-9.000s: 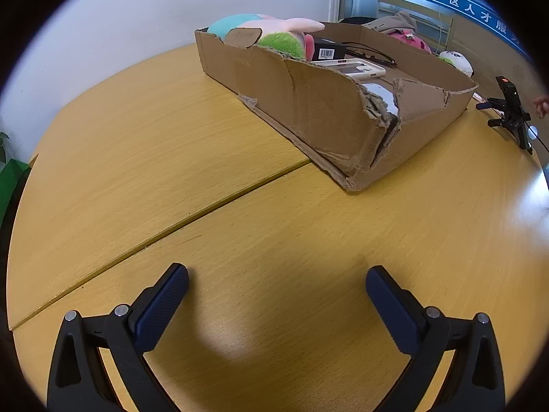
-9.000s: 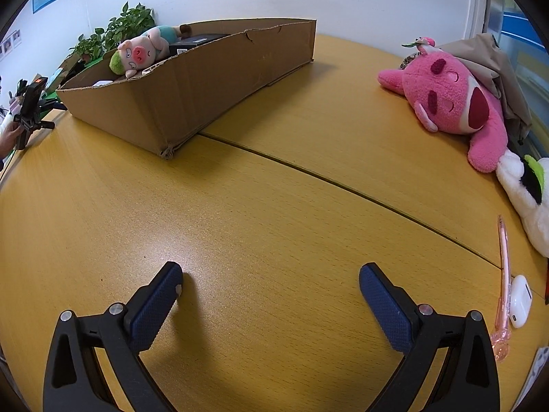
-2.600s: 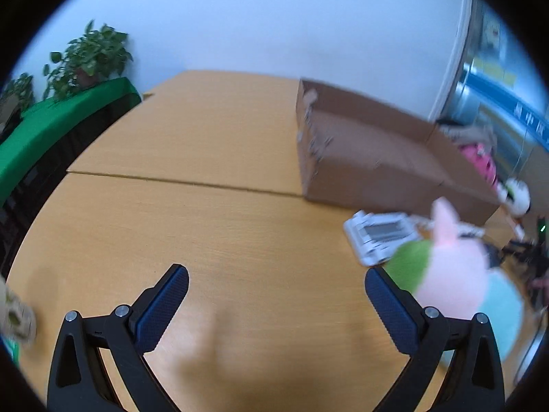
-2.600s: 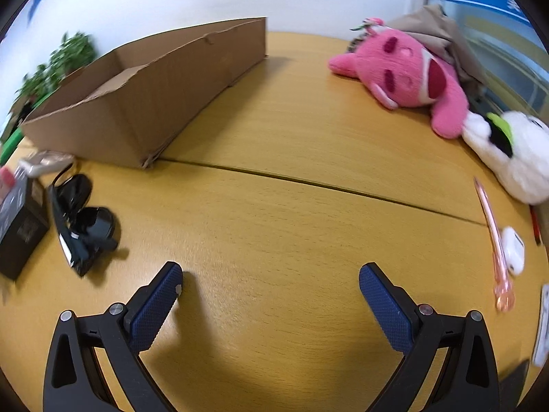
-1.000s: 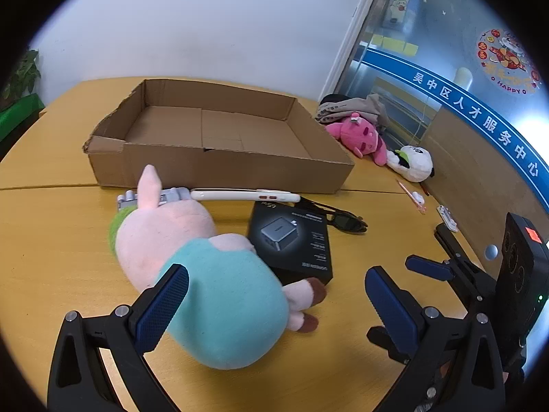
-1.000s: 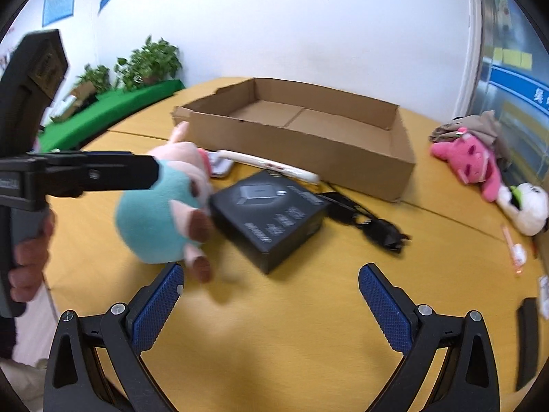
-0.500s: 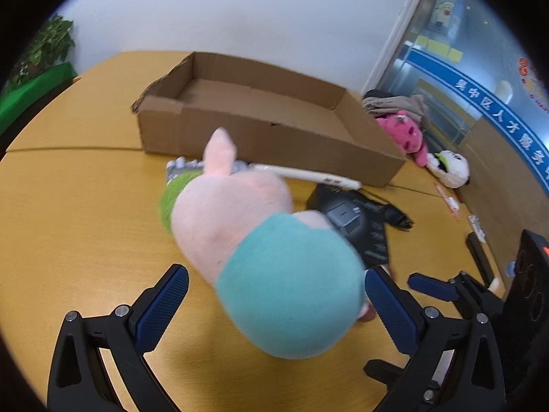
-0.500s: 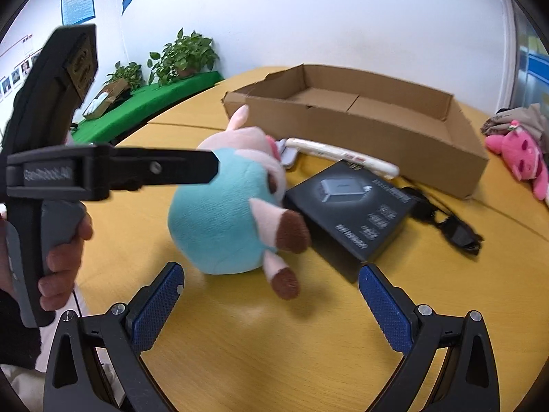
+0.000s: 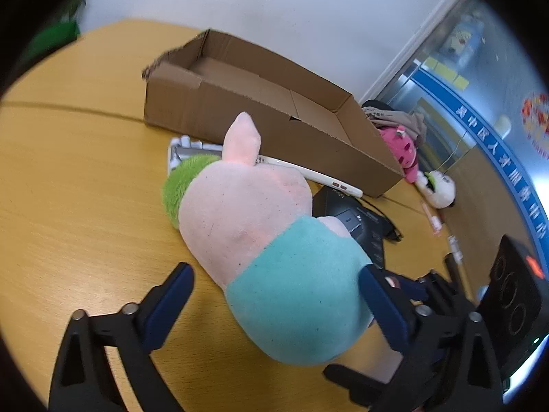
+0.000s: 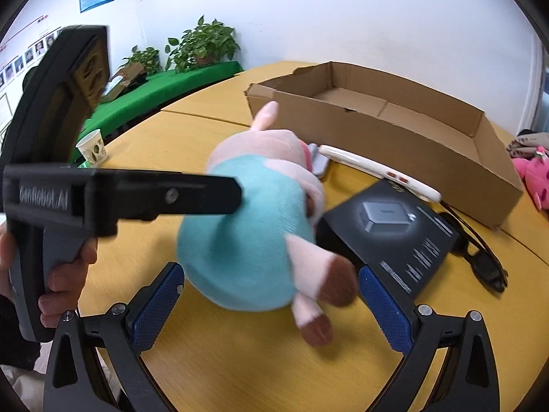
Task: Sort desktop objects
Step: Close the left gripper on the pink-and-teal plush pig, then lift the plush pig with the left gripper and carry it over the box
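Teal-and-pink plush pig lying on yellow wooden table, before empty brown cardboard box | step: grasping | left gripper closing astride it, pads not pressing; right gripper spread | next, probably: pinch, lift into box

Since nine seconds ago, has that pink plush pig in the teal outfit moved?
Yes. The pink plush pig was inside the brown cardboard box then; now it lies on the yellow table in front of the emptied box, beside the black carton.
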`<state>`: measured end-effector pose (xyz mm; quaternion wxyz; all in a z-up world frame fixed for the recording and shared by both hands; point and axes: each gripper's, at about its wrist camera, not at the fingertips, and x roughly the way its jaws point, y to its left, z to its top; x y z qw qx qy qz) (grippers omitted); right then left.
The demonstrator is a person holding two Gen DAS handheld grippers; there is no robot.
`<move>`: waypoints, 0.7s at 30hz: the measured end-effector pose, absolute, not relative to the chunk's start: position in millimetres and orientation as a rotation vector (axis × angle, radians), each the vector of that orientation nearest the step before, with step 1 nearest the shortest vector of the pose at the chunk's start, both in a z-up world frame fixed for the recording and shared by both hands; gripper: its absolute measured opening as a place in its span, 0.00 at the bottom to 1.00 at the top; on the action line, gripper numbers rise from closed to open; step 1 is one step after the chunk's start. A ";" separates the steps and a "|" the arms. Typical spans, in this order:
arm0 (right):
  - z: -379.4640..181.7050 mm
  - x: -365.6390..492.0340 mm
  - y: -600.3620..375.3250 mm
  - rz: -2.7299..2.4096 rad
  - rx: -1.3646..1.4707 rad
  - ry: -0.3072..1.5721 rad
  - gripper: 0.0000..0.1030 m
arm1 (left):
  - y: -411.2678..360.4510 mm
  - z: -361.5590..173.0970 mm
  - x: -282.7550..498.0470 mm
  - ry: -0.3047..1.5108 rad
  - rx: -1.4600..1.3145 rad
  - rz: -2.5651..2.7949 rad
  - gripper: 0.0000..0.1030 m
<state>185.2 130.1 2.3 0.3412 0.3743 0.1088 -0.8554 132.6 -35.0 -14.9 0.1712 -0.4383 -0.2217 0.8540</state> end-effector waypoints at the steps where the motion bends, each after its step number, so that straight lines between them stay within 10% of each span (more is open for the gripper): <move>1: 2.0 183.6 128.3 -2.215 0.975 0.280 1.00 | -37.0 -20.4 128.7 -0.680 -1.258 2.374 0.82; 21: 28.4 180.5 131.1 -2.138 0.937 0.055 0.82 | -13.0 36.5 140.8 -0.566 -1.135 2.408 0.56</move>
